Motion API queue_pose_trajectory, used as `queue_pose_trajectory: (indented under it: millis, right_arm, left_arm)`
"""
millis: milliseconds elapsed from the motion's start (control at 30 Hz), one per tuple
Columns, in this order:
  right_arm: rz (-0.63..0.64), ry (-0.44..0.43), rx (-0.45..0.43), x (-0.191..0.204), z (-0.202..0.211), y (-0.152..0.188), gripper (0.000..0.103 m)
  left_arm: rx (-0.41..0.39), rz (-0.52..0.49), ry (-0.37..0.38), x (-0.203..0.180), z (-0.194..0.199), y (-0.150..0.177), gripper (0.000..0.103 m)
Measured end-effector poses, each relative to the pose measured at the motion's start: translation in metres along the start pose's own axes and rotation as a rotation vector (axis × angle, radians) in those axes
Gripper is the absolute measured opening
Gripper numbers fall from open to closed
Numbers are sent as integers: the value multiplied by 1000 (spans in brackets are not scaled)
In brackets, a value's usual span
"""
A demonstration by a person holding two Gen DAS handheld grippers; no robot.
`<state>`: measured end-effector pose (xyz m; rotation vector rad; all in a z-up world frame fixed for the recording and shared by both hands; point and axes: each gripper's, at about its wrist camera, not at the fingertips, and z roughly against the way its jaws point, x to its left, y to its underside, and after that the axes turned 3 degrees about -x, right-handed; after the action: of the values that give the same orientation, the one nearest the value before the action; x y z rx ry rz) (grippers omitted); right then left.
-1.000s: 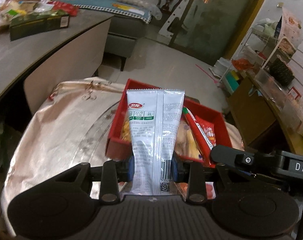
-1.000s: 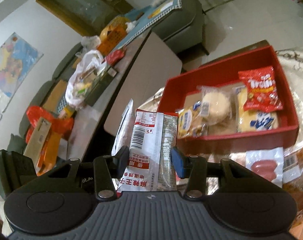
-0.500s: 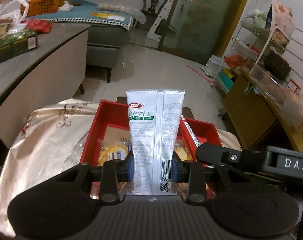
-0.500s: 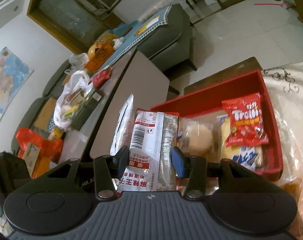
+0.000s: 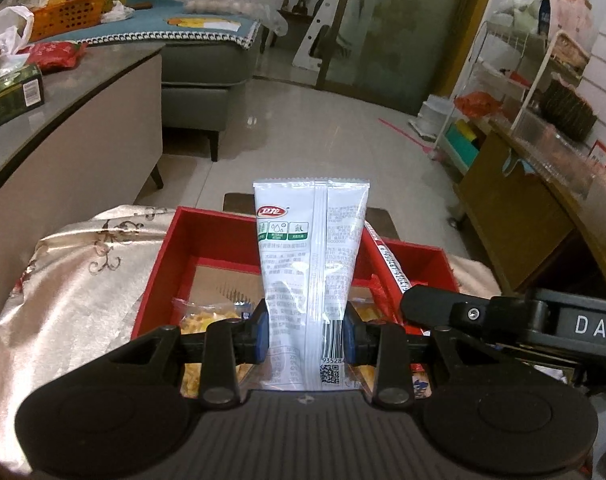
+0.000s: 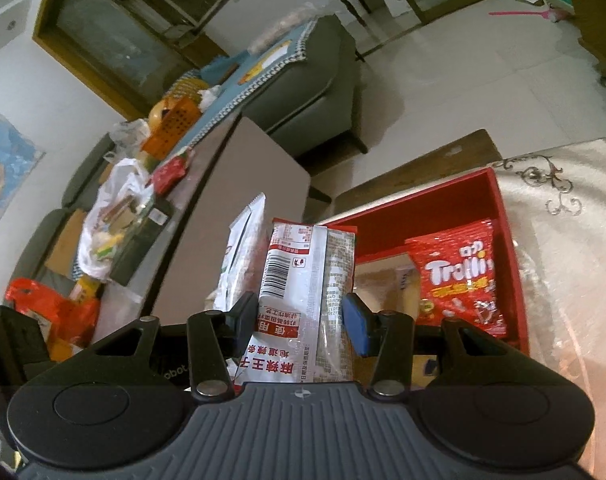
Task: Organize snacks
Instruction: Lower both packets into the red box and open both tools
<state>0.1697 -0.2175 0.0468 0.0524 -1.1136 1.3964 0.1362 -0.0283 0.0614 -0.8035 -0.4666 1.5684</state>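
My left gripper [image 5: 306, 334] is shut on a white snack packet [image 5: 309, 256] with green labels, held upright over the red box [image 5: 207, 228]. Yellow snack bags [image 5: 207, 316] lie in the box below it. My right gripper [image 6: 301, 320] is shut on a red-and-white spicy snack packet [image 6: 303, 292], also upright above the near corner of the red box [image 6: 499, 204]. A red Trolli bag [image 6: 459, 276] and pale wrapped snacks [image 6: 387, 284] lie inside. The right gripper's body [image 5: 511, 314] shows at the right of the left wrist view, and the white packet's edge [image 6: 243, 240] in the right wrist view.
The box sits on a table with a beige embroidered cloth [image 5: 83, 272]. A grey counter [image 5: 63, 92] with bags and a green carton stands to the left, a sofa [image 5: 207, 64] behind it. A wooden cabinet [image 5: 515, 200] and a wire rack [image 5: 503, 80] stand to the right.
Both grippers have moved forward over the red box with their packets still held. The box now lies closer and more beneath them in both views.
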Motion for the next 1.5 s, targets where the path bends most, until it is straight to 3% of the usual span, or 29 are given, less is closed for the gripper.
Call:
queue_pose_trajectory:
  millis: [433,833,1500]
  right_arm:
    - [95,141,34,-6,-23,6,57]
    - [118,154,66,-4,-26,11,59]
    - [133,200,84,-3,-28,14,73]
  left_arm:
    - [51,-33,-63,-1,-25,8,29]
    - [56,-43,-82,1,-27,9,35]
    - [42,-56,-103,0,-19,8,38]
